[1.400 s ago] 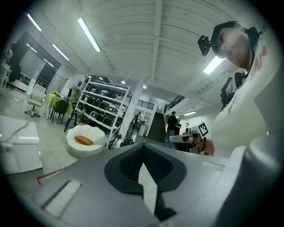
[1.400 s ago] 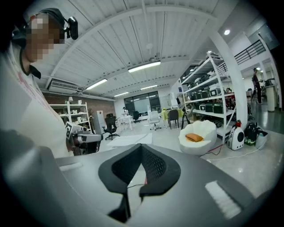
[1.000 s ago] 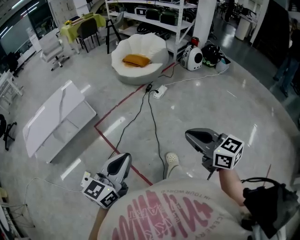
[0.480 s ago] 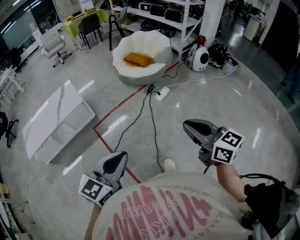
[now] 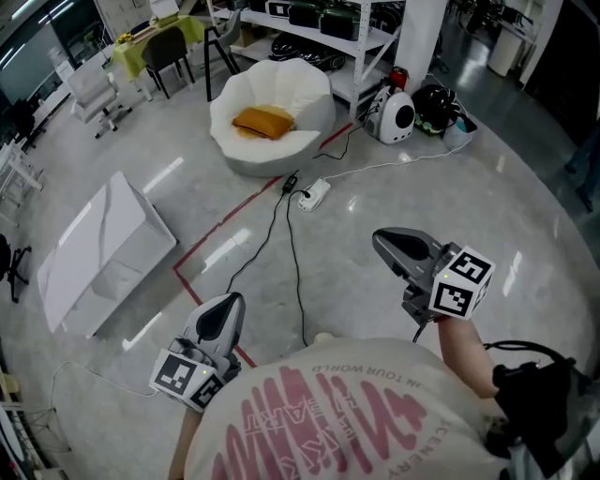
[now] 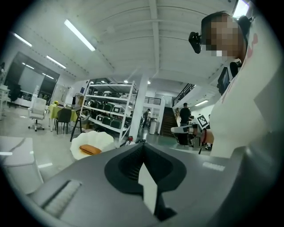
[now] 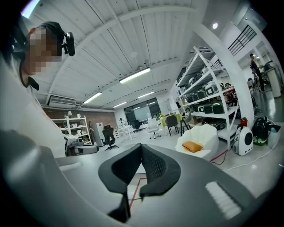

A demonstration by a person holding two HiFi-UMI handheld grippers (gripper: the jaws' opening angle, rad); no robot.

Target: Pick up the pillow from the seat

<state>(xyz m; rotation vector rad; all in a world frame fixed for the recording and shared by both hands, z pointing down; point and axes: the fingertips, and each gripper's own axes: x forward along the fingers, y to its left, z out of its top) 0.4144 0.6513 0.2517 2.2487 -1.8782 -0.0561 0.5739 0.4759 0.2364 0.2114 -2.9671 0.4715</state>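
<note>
An orange pillow [image 5: 262,122] lies in a white round shell-shaped seat [image 5: 310,89] on the floor, far ahead in the head view. The same pillow [image 6: 90,149] shows small at the left of the left gripper view, and the pillow [image 7: 192,146] sits right of centre in the right gripper view. My left gripper [image 5: 223,310] is held low near my body, shut and with nothing in it. My right gripper [image 5: 387,246] is also shut and holds nothing. Both are several steps away from the seat.
A white flat panel [image 5: 94,248] lies on the floor at left. Black cables [image 5: 289,244] and a power strip [image 5: 313,195] run across the floor toward the seat, along a red floor line [image 5: 234,220]. Shelving [image 5: 328,23], a white round appliance [image 5: 395,116], and chairs [image 5: 157,56] stand behind.
The seat and pillow have shifted slightly left and nearer in the head view as I walk forward. My shoe has dropped out of sight. Both grippers stay shut.
</note>
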